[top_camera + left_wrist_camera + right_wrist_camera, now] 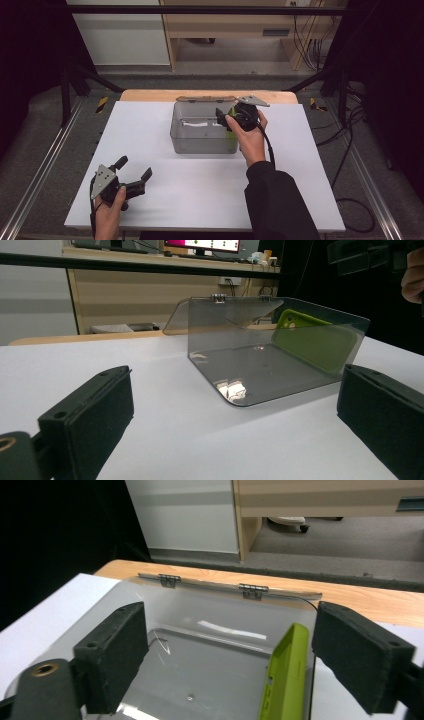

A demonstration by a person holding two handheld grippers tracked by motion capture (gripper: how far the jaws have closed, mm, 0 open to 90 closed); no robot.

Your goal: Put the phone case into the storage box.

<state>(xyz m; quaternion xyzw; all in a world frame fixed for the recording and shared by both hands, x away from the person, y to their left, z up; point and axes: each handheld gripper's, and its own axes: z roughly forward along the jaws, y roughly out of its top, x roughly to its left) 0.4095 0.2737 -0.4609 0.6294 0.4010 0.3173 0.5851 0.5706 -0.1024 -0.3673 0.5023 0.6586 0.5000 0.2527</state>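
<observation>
Phone case, lime-green moulded plastic (285, 680), stands on edge inside our smoky transparent hinged box (202, 142), leaning on its right wall. Our right gripper (226, 117) hovers above it, jaws apart and empty, likely just let go. Left gripper (134, 172) rests near-left, jaws wide, idle. White tabletop (200, 200) is bare; wooden shelving (240, 30) beyond.

Left hand-held gripper (134, 169) low at the near left, jaws spread wide, nothing between. Right hand-held gripper (225, 116) up farther out, jaws wide apart too, sleeve reaching forward.
</observation>
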